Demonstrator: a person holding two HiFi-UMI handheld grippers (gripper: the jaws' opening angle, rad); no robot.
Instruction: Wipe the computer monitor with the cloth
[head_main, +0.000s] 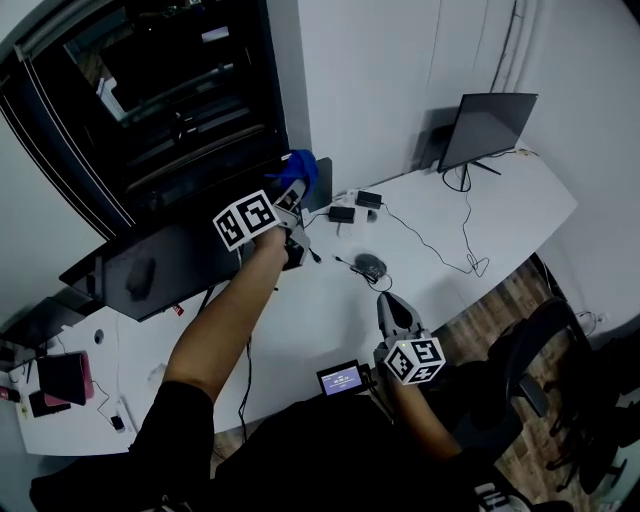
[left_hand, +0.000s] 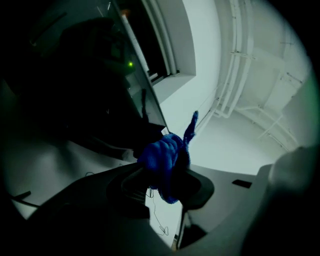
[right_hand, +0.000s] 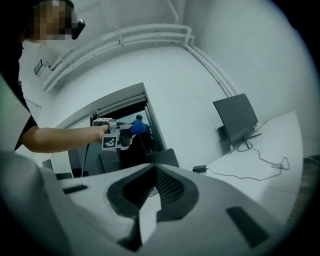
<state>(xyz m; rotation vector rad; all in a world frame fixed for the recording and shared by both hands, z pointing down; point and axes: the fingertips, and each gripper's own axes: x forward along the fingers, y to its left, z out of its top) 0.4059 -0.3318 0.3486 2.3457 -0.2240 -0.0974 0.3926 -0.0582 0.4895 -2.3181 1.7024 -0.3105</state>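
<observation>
Right gripper (right_hand: 156, 167) closed, empty — cloth (left_hand: 162, 155) hides fingers' tips on left gripper (left_hand: 167, 175).

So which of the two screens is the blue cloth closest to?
The wide dark monitor at left, beside the blue cloth in the left claw; the smaller monitor stands far right.

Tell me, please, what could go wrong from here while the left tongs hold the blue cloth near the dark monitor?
1. The cloth sits bunched in the left tongs, so their hard tips might touch the monitor and scratch it.
2. A tail of cloth sticks out loose; the bunch may slip free during rubbing.
3. Cables lie loose on the desk; a low arm could snag them.
</observation>
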